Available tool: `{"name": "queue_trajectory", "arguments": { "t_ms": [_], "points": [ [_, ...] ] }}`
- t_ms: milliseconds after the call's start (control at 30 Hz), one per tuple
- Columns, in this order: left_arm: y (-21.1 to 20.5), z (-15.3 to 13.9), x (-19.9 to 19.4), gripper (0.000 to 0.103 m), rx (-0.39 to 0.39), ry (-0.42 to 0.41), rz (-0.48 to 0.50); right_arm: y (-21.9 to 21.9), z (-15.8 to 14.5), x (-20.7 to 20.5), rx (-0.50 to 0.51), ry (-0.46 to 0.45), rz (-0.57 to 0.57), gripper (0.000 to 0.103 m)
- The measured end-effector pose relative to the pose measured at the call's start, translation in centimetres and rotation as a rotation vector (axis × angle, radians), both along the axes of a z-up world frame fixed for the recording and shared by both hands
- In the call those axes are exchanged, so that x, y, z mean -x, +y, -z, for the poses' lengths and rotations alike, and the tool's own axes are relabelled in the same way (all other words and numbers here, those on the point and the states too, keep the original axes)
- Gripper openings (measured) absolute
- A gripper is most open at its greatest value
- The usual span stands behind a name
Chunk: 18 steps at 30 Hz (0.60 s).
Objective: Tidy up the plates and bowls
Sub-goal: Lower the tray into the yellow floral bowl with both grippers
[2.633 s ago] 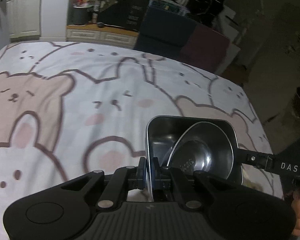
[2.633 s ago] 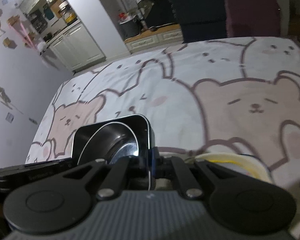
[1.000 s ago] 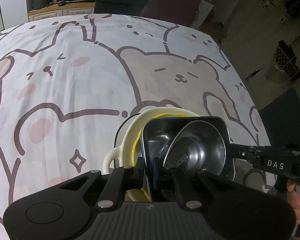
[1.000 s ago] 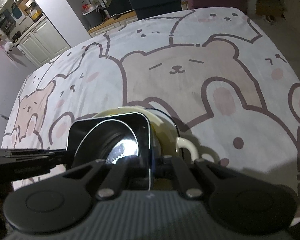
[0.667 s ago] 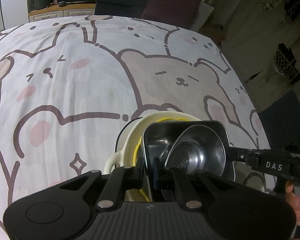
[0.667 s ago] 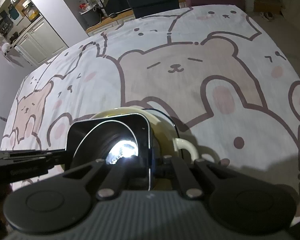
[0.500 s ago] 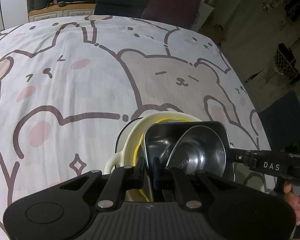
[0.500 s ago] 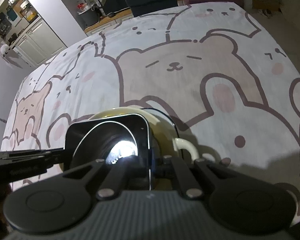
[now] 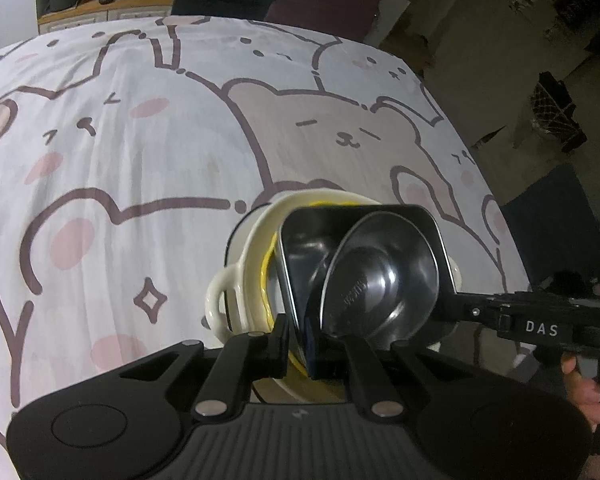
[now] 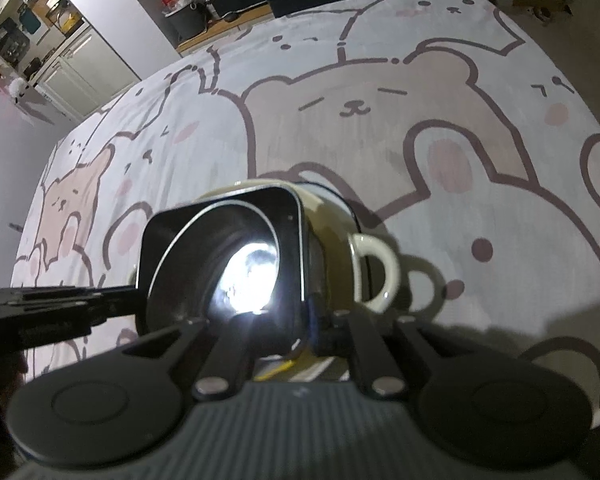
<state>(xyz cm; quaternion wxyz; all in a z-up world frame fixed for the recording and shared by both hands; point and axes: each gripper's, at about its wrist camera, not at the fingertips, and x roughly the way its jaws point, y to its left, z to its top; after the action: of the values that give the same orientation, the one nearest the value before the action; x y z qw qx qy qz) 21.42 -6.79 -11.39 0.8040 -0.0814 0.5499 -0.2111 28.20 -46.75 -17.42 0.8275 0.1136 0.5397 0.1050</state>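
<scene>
We hold a square steel tray [image 9: 300,264] by two opposite walls, with a round steel bowl [image 9: 380,276] nested inside it, and we now have it sitting in the mouth of the cream pot [image 9: 252,256] with loop handles at the near right part of the bear-print cloth [image 9: 140,128]. A couple of seconds ago the tray hung over bare cloth with the pot only at the edge of the right view; by a second ago it was over the pot, and since then it has hardly shifted, so we judge the carry is over and the stack is down or all but down. What has changed just now is the right gripper [image 10: 304,320]: its jaws are opening, with the tray's right wall between them, though the parting is slight and we cannot tell whether the pads have cleared the metal. The left gripper [image 9: 300,336] stays nearly closed, pinching the tray's left wall. For the task this reads as the start of the release: steel pieces nested in the pot, one side letting go. The tray looks tilted against the pot's rim, so we would let the left side go only once it rests steady.
</scene>
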Motion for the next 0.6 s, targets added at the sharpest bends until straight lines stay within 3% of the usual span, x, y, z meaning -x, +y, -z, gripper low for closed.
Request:
{"name": "queue_trajectory", "arguments": {
  "t_ms": [267,600],
  "points": [
    [0.51,-0.43,0.30,0.011,0.050,0.007,-0.014,-0.36,-0.12,0.12,-0.020,-0.006,-0.002,0.012],
    [0.40,-0.67,0.65,0.011,0.043,-0.011,-0.005,-0.17,-0.29,0.44,0.000,-0.017,-0.018,0.012]
  ]
}}
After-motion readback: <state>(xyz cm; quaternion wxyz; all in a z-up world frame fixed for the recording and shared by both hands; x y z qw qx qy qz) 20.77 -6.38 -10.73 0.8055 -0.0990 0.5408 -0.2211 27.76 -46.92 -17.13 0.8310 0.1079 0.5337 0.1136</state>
